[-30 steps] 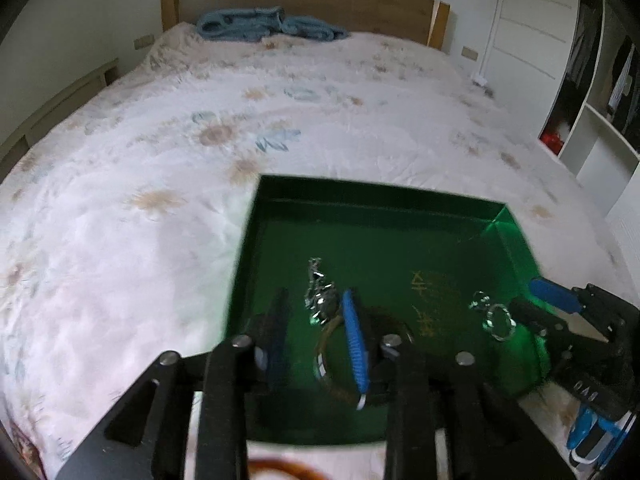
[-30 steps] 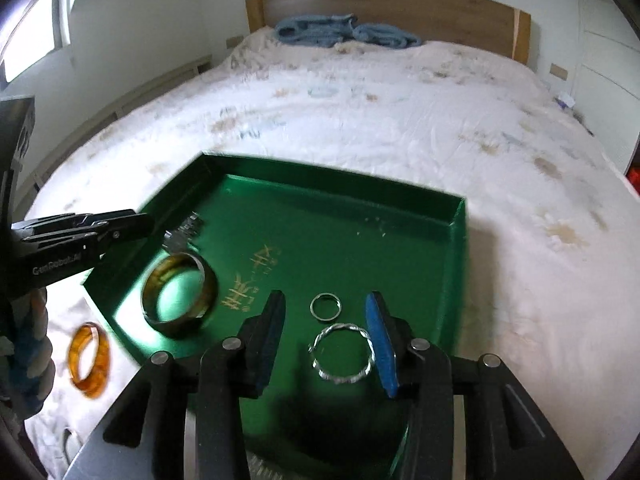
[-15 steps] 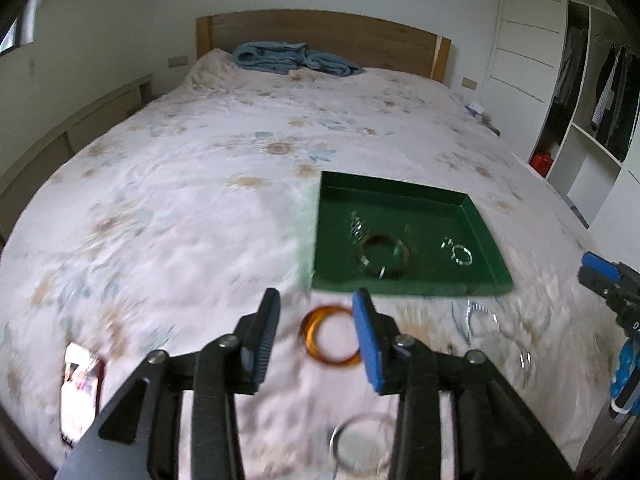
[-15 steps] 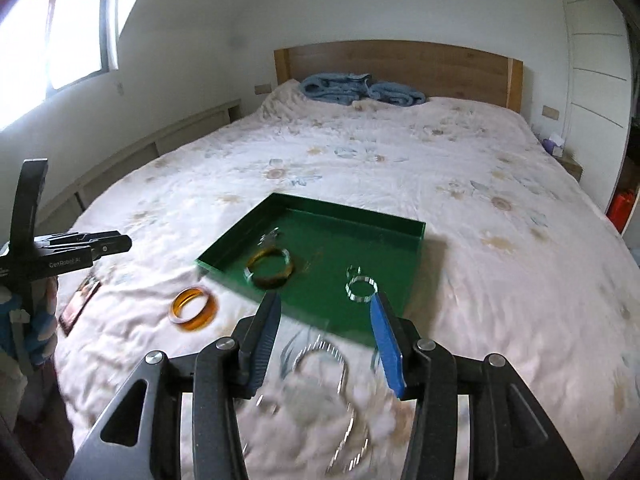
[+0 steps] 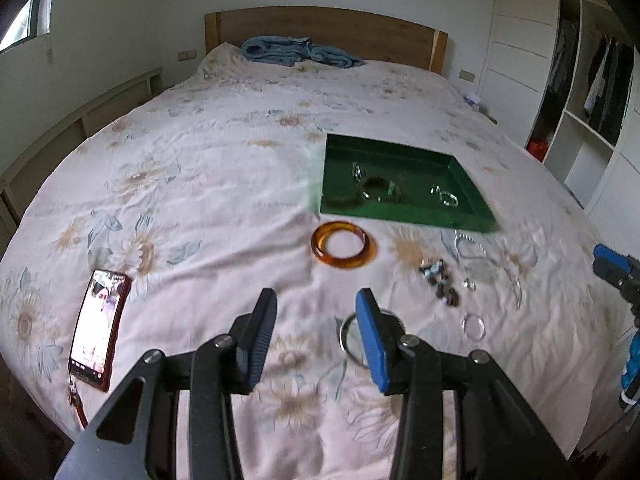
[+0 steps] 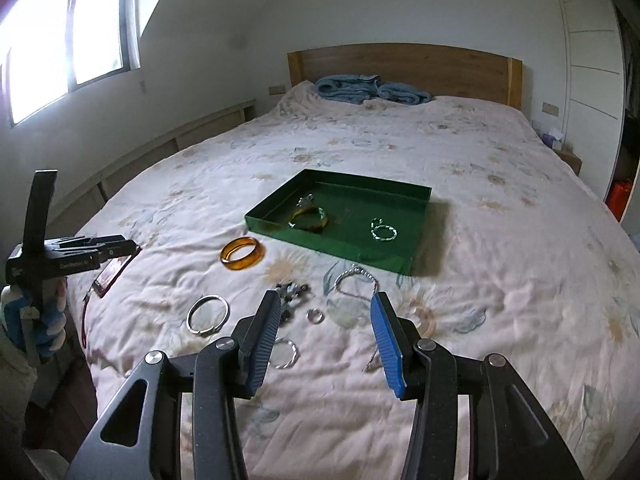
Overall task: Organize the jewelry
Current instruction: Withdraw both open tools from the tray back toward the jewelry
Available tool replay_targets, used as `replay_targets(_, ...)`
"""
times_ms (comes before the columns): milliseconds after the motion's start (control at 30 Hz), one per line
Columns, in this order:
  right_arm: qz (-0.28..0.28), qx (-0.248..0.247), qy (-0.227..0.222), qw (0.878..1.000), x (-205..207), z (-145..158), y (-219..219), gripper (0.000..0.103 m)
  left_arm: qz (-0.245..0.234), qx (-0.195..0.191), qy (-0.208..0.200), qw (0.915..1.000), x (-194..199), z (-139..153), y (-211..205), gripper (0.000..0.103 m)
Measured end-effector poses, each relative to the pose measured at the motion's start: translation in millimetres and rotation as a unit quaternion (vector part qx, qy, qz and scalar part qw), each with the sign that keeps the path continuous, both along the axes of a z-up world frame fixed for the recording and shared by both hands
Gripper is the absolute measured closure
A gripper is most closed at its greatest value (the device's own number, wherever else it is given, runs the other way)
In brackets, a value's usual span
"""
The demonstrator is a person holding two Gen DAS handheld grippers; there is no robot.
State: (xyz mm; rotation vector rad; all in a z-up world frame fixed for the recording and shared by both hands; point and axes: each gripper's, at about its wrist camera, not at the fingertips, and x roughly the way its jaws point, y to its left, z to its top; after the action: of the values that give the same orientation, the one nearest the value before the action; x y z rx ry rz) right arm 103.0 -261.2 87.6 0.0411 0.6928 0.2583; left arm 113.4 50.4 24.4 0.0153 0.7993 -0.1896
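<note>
Both grippers hang over the bed with jaws apart, jewelry split between the tray and the quilt.

The left gripper (image 5: 316, 334) hides part of a silver bangle (image 5: 352, 340) behind its blue finger; the right gripper (image 6: 326, 336) covers part of a twisted ring (image 6: 285, 354). Both sets of jaws stand wide apart, holding and touching nothing. In the green tray (image 6: 404, 262) lie a dark bangle (image 6: 309, 218), a small twisted bracelet (image 6: 383, 233) and a blurred piece hard to make out. The amber bangle (image 5: 344, 245) rests on the bed (image 5: 200, 184) just beside the tray, near a dark beaded piece (image 5: 440, 282) and a chain (image 6: 356, 276).
</note>
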Motion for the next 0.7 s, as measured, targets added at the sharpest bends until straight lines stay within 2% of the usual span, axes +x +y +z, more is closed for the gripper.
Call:
replay_targets(300,-0.001,0.014,0.023,1.000,0.4,-22.5,-2.9,0.057,-0.016,0.000,0.032,0.9994,1.8,-38.6,-8.2,0.064)
replay_targets(700,0.009,0.015,0.067,0.998,37.6,-67.6,2.9,0.057,-0.063,0.004,0.074,0.9953,29.1,-88.7,-32.5,0.064)
